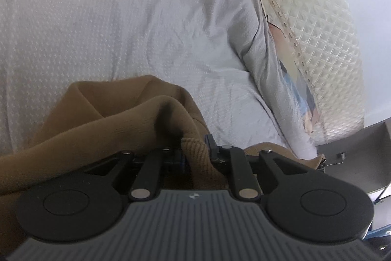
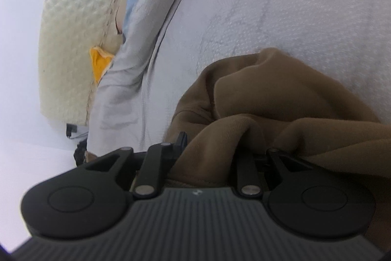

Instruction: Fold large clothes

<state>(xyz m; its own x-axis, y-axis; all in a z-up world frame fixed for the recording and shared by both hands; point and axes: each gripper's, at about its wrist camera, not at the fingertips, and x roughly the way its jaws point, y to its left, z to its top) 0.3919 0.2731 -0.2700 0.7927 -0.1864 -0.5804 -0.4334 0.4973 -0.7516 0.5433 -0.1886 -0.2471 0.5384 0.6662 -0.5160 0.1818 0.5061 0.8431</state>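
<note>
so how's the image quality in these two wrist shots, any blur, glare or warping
Left wrist view: soft, even light, no glare; fisheye bends the quilted headboard into a curve; the brown garment by the left gripper is slightly soft. Right wrist view: same flat light, headboard curved and blurry, dark vignette in the lower corners; garment folds at the right gripper cast mild shadows.

Soft, even daylight, no hard shadows. Pale bedcover (image 1: 110, 16) slightly washed out; its far weave smears. Shallow grey shade in creases of the brown garment (image 2: 281, 99). Strong fisheye bending at edges; quilted headboard (image 1: 325, 23) curves. Mild overall softness, corners of right view vignetted.
</note>
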